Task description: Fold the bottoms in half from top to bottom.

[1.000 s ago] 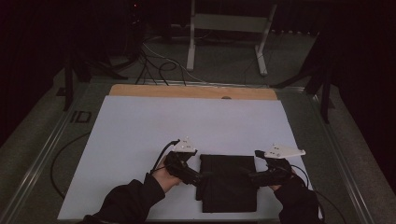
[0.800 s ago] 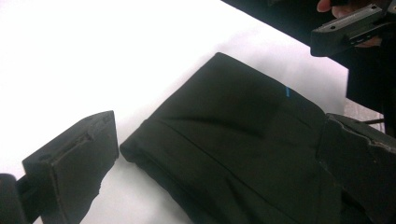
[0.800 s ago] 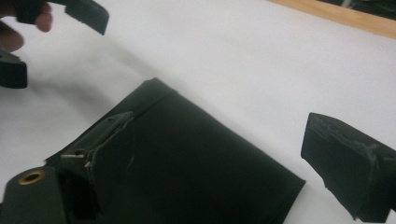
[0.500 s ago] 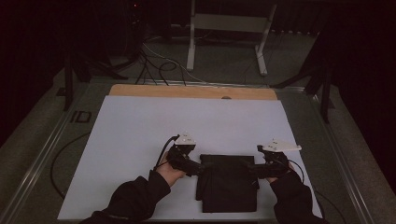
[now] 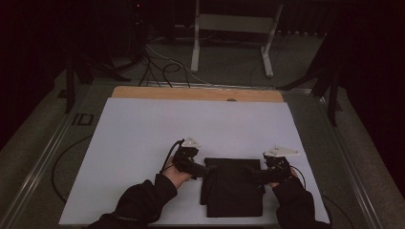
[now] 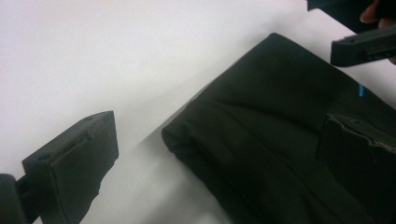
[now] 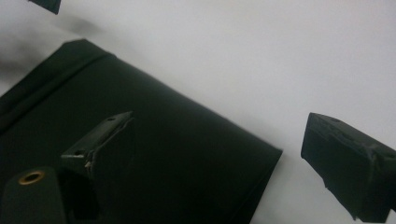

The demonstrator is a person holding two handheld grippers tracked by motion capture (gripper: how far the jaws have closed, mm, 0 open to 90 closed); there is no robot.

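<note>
A black folded cloth (image 5: 234,188) lies flat on the white table top (image 5: 200,124), near the front edge. My left gripper (image 5: 206,168) is at the cloth's far left corner, and its jaws stand wide apart. In the left gripper view the cloth (image 6: 280,116) has one jaw over it, while the other jaw is over bare table. My right gripper (image 5: 252,173) is at the far right corner, also open. In the right gripper view its jaws straddle the edge of the cloth (image 7: 163,154). Neither gripper holds anything.
A wooden strip (image 5: 196,93) runs along the table's far edge. Behind it on the floor are a metal stand (image 5: 234,28) and loose cables (image 5: 157,62). A cable (image 5: 62,162) curves off the table's left side. A dark tripod leg (image 5: 329,81) stands at the right.
Both hands have edged a little forward and inward, toward the cloth's far corners. The cloth lies where it did.
</note>
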